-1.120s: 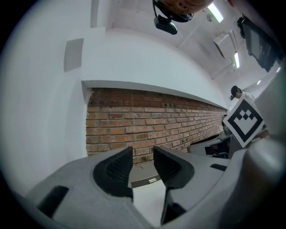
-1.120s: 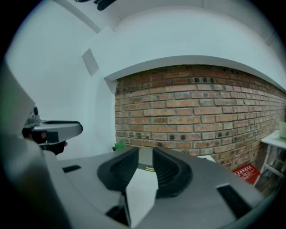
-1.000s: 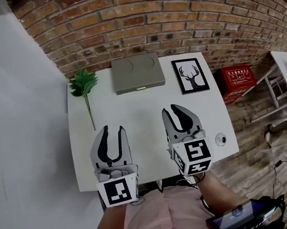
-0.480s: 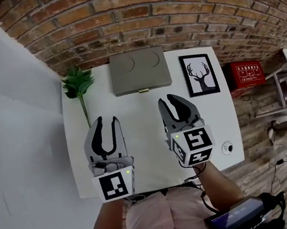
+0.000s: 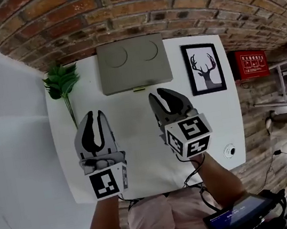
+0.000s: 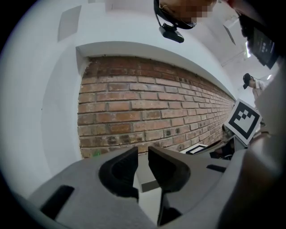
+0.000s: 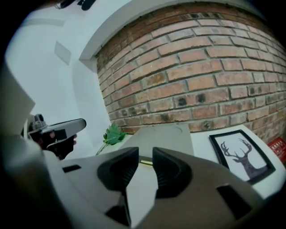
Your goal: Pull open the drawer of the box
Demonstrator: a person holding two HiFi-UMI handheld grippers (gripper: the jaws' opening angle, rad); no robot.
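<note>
The flat grey box lies at the far edge of the white table, against the brick wall. A small brass pull sits in the middle of its near face, and the drawer looks shut. My right gripper hovers just short of that pull, open and empty. In the right gripper view the pull shows between the jaws of the right gripper, with the box behind. My left gripper hangs over the table's left part, its jaws closing to a narrow gap with nothing between them; the left gripper points toward the wall.
A green plant sprig lies left of the box. A framed deer picture lies to its right. A small round object sits near the table's right front corner. A red case stands on the floor beyond.
Both grippers have moved forward toward the box, the right one closest to its pull. The left jaws have narrowed. The right jaws keep the same gap.
</note>
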